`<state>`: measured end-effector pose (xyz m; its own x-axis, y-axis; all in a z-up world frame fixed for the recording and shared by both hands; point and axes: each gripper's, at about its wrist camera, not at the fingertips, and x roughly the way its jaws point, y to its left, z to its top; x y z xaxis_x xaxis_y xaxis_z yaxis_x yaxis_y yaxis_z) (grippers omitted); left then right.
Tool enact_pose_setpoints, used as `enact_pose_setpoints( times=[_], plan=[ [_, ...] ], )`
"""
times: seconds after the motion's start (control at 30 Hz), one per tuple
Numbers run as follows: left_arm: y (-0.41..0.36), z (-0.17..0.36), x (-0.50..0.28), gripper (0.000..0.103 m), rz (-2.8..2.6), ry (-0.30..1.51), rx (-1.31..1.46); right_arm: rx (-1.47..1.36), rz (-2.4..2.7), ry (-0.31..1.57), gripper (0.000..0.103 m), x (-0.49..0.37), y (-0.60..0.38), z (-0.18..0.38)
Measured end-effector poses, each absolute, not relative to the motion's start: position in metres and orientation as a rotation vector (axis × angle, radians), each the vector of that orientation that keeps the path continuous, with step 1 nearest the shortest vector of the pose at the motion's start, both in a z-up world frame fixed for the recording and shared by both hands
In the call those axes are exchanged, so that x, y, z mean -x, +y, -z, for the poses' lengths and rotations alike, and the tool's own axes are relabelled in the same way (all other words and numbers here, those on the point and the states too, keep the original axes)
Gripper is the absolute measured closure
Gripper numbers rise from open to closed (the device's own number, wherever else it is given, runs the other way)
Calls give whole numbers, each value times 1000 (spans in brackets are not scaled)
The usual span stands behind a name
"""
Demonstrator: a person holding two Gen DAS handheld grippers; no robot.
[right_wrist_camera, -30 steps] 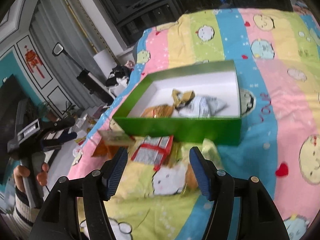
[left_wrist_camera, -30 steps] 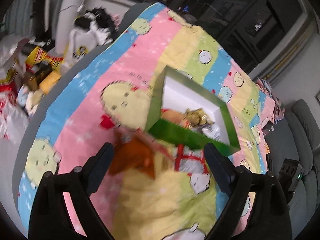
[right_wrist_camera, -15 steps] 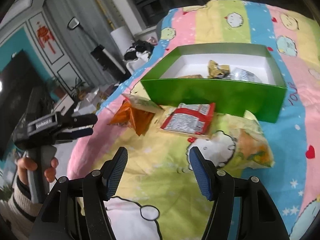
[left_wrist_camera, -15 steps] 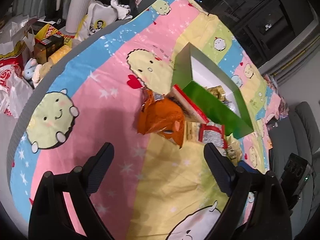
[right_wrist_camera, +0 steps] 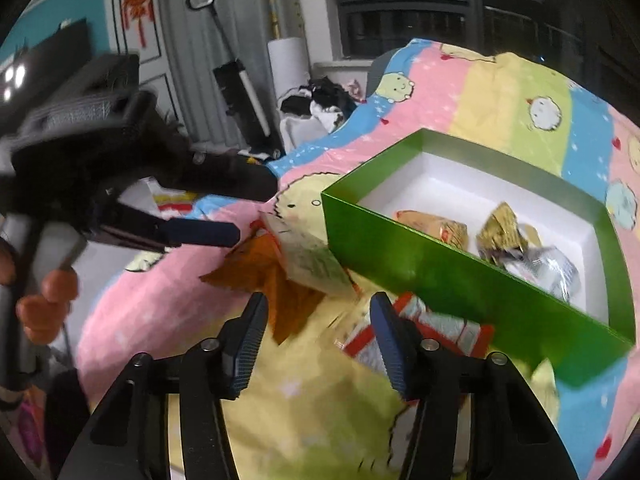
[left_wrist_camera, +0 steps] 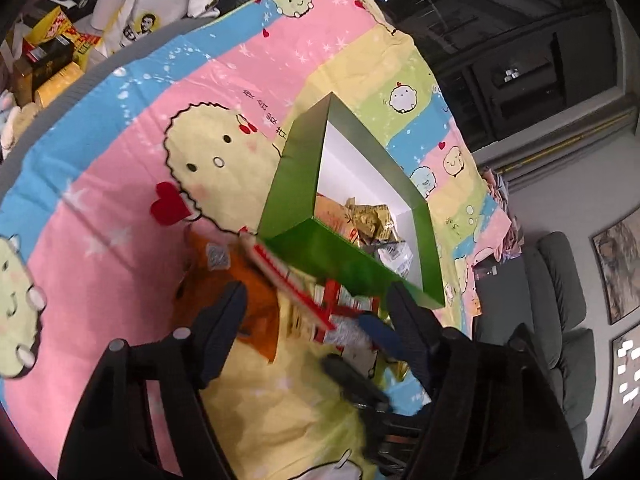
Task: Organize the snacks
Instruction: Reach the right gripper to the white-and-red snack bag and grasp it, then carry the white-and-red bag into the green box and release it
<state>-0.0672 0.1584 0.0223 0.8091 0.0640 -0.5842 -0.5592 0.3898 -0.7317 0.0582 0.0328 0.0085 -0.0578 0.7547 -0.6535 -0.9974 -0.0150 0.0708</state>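
A green box (left_wrist_camera: pixel 296 184) (right_wrist_camera: pixel 432 252) with a white inside sits on the cartoon-print cloth and holds several snack packets (left_wrist_camera: pixel 368 220) (right_wrist_camera: pixel 504 232). In front of it lie an orange packet (left_wrist_camera: pixel 236 276) (right_wrist_camera: pixel 288 276), a pale flat packet (right_wrist_camera: pixel 308 256) leaning on the box, and a red-and-white packet (left_wrist_camera: pixel 344 304) (right_wrist_camera: pixel 436 332). My left gripper (left_wrist_camera: pixel 316 308) is open just above the orange and red packets. My right gripper (right_wrist_camera: pixel 316 316) is open and empty over the orange packet. The right gripper's fingers (left_wrist_camera: pixel 376 332) also show in the left wrist view.
The cloth (left_wrist_camera: pixel 120 160) covers a round table with a grey edge (left_wrist_camera: pixel 80 80). Boxes and bags (left_wrist_camera: pixel 48 56) crowd the floor beyond it. A grey sofa (left_wrist_camera: pixel 560 300) stands on the far side. The left hand-held gripper (right_wrist_camera: pixel 100 184) looms at the left of the right wrist view.
Both grippers have come closer to the packets in front of the box. The left one now hangs over the orange and red packets, and the two grippers are close together.
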Motion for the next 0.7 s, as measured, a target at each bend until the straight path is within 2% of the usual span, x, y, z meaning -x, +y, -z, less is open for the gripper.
enact_pose_setpoints(
  times=[0.07, 0.27, 0.33, 0.47, 0.5, 0.7],
  plan=[
    [162, -19, 63, 38, -412, 526, 1131, 545, -1538, 610, 51, -58, 43, -2],
    [170, -15, 51, 44, -392, 547, 1141, 594, -1562, 601, 57, -59, 63, 7],
    [174, -13, 51, 55, -410, 561, 1149, 604, -1577, 605, 60, -58, 70, 9],
    [179, -8, 53, 65, -434, 583, 1162, 598, -1598, 621, 79, -60, 79, 9],
    [179, -6, 53, 69, -442, 593, 1162, 598, -1597, 621, 79, -59, 79, 9],
    [173, -8, 54, 81, -459, 596, 1120, 615, -1583, 542, 86, -43, 69, 6]
  ],
)
